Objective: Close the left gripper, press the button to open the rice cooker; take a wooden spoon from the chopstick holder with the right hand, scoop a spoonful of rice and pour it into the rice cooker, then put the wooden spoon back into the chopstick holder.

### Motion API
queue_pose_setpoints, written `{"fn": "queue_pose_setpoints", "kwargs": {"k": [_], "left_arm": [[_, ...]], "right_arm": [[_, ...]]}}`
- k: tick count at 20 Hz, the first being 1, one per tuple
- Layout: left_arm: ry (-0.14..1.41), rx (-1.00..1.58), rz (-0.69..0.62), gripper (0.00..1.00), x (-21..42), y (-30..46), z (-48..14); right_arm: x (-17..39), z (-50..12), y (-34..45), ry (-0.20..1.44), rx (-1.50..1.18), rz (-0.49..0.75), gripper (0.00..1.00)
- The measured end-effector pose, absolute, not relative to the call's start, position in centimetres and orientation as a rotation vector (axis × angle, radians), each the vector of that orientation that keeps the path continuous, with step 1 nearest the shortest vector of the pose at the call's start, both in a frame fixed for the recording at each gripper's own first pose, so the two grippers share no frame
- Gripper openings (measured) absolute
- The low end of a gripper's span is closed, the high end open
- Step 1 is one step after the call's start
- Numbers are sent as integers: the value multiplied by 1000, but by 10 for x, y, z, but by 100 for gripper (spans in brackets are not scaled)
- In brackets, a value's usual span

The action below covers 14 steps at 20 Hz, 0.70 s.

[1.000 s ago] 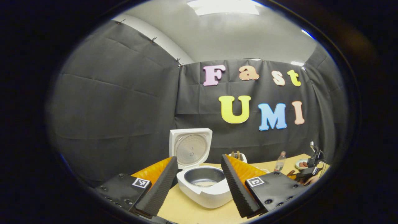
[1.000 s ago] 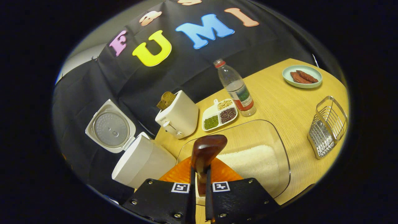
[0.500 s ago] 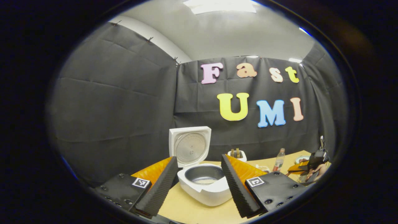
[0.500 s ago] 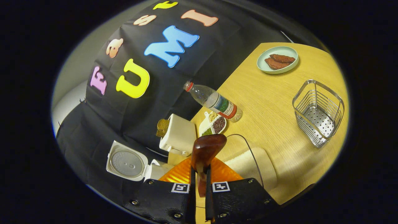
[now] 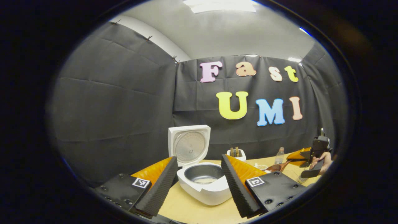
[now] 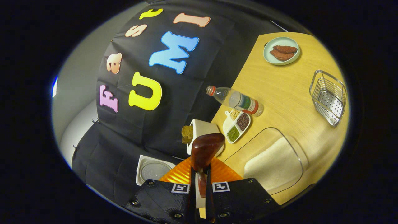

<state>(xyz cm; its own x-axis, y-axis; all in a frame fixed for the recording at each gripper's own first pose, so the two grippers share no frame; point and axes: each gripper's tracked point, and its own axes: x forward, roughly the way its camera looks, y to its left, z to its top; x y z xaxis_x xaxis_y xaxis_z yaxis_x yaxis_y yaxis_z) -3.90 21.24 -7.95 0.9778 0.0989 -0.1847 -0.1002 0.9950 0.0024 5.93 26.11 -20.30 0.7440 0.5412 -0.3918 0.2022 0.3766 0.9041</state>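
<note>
Fingers of our right gripper [image 6: 199, 193] pinch the dark brown wooden spoon [image 6: 205, 149], bowl pointing to twelve o'clock. Beyond, at four o'clock, sits the clear glass dish of white rice [image 6: 273, 161]; the wire chopstick holder [image 6: 329, 93] stands at two. Our left gripper [image 5: 199, 183] is spread wide, framing the white rice cooker [image 5: 203, 183], lid raised.

One rice cooker [image 5: 203, 182], one wooden spoon [image 6: 205, 149], one toaster [image 6: 203, 132], one bottle [image 6: 236, 100], two tools.
</note>
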Motion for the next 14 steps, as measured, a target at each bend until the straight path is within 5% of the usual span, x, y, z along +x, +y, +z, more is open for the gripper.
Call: {"fn": "queue_pose_setpoints", "kwargs": {"k": [14], "left_arm": [[200,-56,248,99,-71,275,-98]], "right_arm": [[96,-142,385,728,1106,461,12]]}}
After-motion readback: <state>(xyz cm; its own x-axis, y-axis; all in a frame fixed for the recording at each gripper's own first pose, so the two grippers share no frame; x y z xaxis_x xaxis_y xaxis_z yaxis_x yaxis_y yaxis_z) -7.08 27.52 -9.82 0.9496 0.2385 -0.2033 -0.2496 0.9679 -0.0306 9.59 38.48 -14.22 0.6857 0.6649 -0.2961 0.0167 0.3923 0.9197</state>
